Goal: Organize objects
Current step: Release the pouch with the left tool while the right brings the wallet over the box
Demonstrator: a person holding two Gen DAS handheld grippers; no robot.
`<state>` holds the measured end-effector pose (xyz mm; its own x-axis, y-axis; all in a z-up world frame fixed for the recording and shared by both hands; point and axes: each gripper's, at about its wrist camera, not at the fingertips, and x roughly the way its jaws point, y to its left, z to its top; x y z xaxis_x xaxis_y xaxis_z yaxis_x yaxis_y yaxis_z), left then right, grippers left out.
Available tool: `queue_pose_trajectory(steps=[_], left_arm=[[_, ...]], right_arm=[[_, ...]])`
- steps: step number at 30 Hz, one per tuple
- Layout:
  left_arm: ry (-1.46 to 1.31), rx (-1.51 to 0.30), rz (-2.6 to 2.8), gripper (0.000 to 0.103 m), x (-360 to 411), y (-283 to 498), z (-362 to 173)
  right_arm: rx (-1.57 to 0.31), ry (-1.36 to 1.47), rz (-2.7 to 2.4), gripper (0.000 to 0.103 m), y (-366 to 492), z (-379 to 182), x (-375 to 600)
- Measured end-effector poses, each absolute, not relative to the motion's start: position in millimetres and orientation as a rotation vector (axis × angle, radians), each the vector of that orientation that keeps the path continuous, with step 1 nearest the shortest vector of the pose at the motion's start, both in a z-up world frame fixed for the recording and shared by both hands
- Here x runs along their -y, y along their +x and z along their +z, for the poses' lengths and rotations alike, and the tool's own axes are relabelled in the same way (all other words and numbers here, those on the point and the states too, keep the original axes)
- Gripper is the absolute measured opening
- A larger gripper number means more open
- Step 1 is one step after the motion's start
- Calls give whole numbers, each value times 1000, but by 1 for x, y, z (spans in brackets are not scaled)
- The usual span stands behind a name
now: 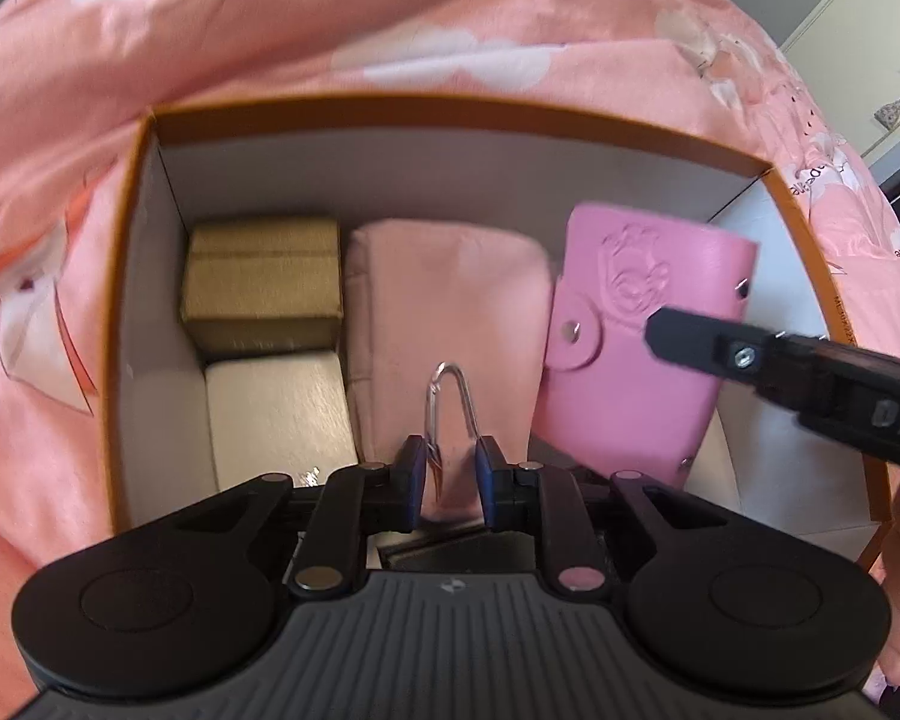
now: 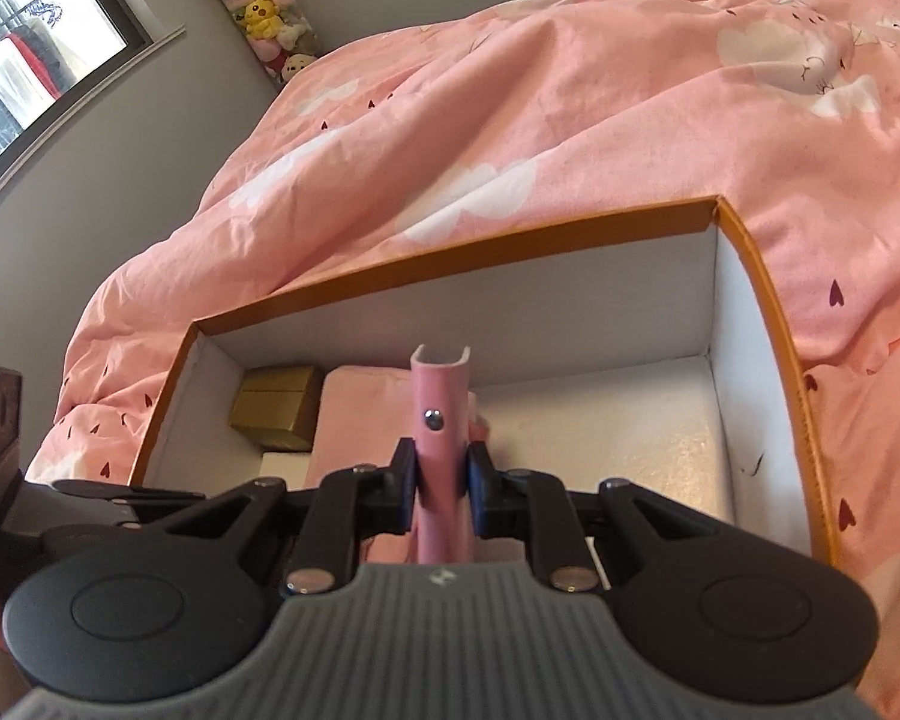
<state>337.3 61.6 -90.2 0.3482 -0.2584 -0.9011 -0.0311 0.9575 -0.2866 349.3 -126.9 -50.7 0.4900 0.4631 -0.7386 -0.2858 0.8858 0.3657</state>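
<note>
An open orange-rimmed box [image 1: 450, 105] with a white inside sits on a pink duvet; it also shows in the right wrist view [image 2: 750, 252]. Inside lie a gold box [image 1: 261, 276], a white box [image 1: 276, 402] and a pale pink pouch [image 1: 450, 300]. My left gripper [image 1: 450, 462] is shut on a silver carabiner clip [image 1: 450, 390] with something shiny and pink below it, over the pouch. My right gripper [image 2: 441, 474] is shut on a pink snap-button card holder [image 2: 441, 420], held upright inside the box; the holder also shows in the left wrist view [image 1: 630, 324].
The pink duvet [image 2: 570, 120] with white clouds surrounds the box. The right part of the box floor [image 2: 630, 444] is bare white. A tube of plush toys [image 2: 264, 6] stands by the wall, beside a window [image 2: 24, 42].
</note>
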Motion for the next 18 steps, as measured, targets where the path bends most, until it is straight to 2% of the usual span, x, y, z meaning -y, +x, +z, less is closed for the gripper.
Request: queue_pose_trajectory(steps=[4,11,18], left_arm=[[-288,-1191,-154,23,-62,334,-89],[-360,-1060,-115,23,-90,322,-54],[-332,-1037,-43,24,-100,328,-42]], right_arm=[[-928,224,484,18,348,-40,131],[-901,221,584,18,349,-21,121],[-1002,272,656,18,371,-31,101]])
